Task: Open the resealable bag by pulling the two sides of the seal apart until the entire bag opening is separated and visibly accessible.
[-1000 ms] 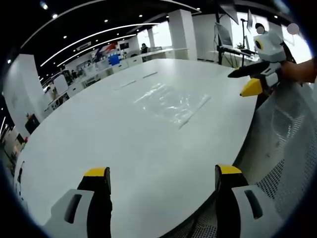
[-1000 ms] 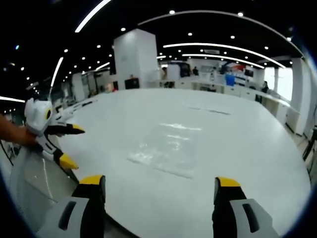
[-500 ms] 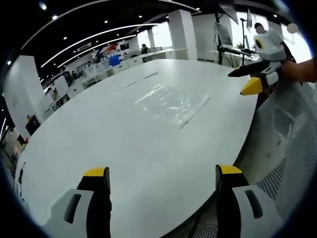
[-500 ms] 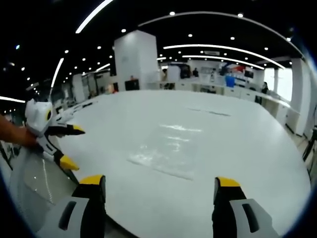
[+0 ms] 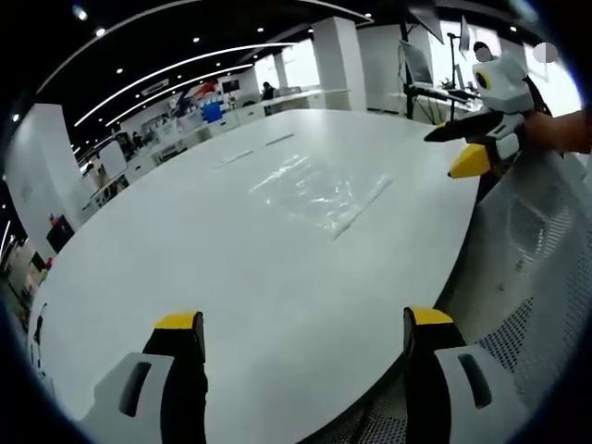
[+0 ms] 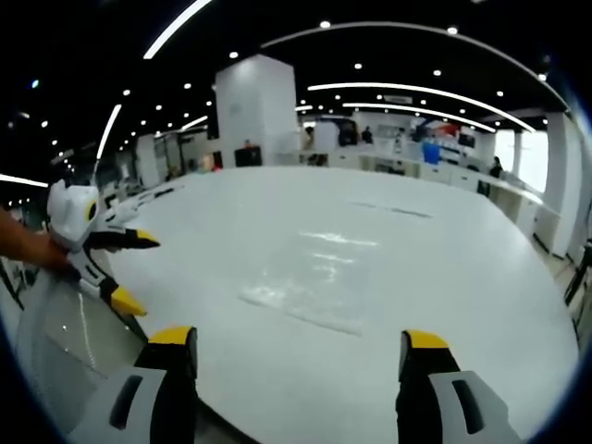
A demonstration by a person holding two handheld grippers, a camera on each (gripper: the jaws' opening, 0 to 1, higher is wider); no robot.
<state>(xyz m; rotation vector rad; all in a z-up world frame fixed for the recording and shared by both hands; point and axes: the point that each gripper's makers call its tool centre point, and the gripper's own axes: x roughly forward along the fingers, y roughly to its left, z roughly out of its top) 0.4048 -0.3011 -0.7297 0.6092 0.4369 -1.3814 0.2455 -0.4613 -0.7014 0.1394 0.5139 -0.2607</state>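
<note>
— White table [image 5: 185, 240] took up most of both views, didn't it? What did its edges look like?

— Rounded. In the left gripper view the rim curved down from about 2 o'clock to 5 o'clock, with a mesh chair back [image 5: 546, 268] just beyond it. In the right gripper view the near rim swept across the bottom, from 8 o'clock to 4 o'clock. Bare tabletop lay all around the resealable bag [image 5: 319, 191], so both tools had open room to come in from the near side.

— Where was the bag?

— Flat on the table, well apart from both tools. It sat around 12 o'clock from the left gripper [image 5: 305, 338] and likewise ahead of the right gripper [image 6: 301, 356], where it showed again [image 6: 310, 277].

— And the jaws?

— Both pairs were spread wide and held nothing. The right gripper also appeared at 2 o'clock in the left view [image 5: 476, 143], and the left gripper at 9 o'clock in the right view [image 6: 129, 273]; each hung over the table's rim with its yellow tips parted.

— Anything hard to read?

— The bag was clear plastic, mostly glare and creases. One long straight edge showed, but I couldn't tell whether the seal was closed. The hands behind each tool were cut off by the frame.
</note>
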